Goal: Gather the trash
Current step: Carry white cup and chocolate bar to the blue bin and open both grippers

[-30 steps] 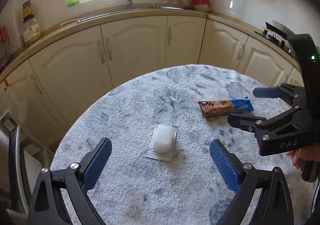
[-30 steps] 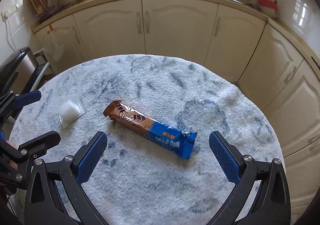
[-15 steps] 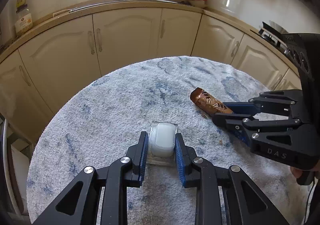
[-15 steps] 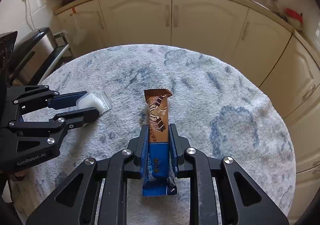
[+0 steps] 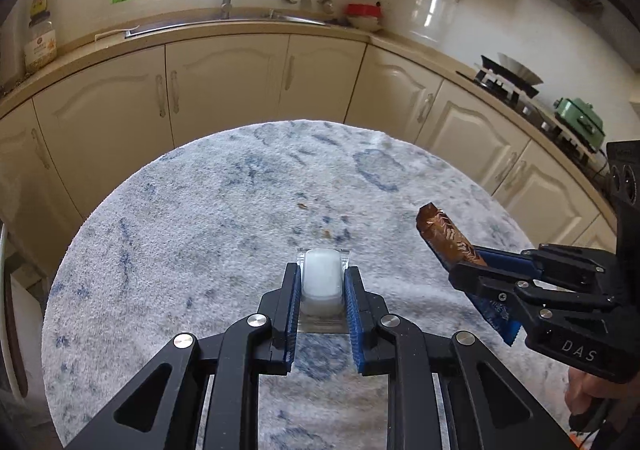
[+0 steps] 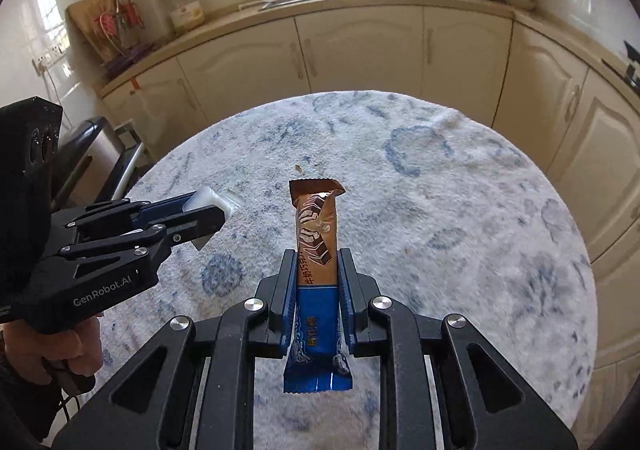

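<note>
**Both grippers loaded, bin run next**

The left gripper (image 5: 322, 286) is clenched on a small white plastic blister pack with a clear backing (image 5: 321, 278), held above the round blue-and-white fuzzy worktop (image 5: 200, 218). The right gripper (image 6: 316, 282) grips a long brown-and-blue chocolate bar wrapper (image 6: 316, 250) around its middle, also raised over the worktop. Judging by this, pickup of 2 items looks done; the next move calls for carrying both to a bin. Only the right wrist view shows a dark pedal bin (image 6: 100, 154) left of the worktop. A few crumbs (image 5: 303, 205) lie on the worktop.
</note>
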Demonstrator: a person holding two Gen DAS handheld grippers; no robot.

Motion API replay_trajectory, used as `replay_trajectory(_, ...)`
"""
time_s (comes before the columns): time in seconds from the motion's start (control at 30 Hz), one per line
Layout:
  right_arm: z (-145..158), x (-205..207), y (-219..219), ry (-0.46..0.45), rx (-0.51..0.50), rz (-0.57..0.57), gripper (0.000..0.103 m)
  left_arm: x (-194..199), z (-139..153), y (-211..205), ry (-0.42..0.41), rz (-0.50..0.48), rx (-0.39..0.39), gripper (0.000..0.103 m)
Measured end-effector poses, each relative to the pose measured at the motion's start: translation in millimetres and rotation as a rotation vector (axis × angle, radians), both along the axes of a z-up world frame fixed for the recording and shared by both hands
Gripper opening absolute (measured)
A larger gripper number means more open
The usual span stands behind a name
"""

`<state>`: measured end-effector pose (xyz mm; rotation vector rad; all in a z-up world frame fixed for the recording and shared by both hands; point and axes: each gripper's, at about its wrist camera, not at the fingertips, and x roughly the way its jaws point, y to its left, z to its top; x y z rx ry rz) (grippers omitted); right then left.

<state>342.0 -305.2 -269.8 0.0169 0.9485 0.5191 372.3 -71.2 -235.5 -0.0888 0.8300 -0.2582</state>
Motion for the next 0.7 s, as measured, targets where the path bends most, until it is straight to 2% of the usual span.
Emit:
replay_trajectory(0.17, 28, -44, -47, -0.049, 0.028, -0.102, 0.019, -45, 22, -19, -0.054, -0.055, -0.005, 0.017)
replay_trajectory(0.2, 32, -51, -54, -0.059, 0.030, -0.120, 0.019, -66, 28, -28, -0.065, -0.068, -0.005, 0.017)
replay_trajectory(0.4, 52, -97, -112, -0.101, 0.031, -0.238, 0.019, -130, 67, -74, -0.153, -0.160, -0.002, 0.017)
replay_trajectory(0.7, 87, -168, -193, -0.191, 0.052, -0.413, 0.019, -183, 101, -139, -0.237, -0.316, -0.026, 0.017)
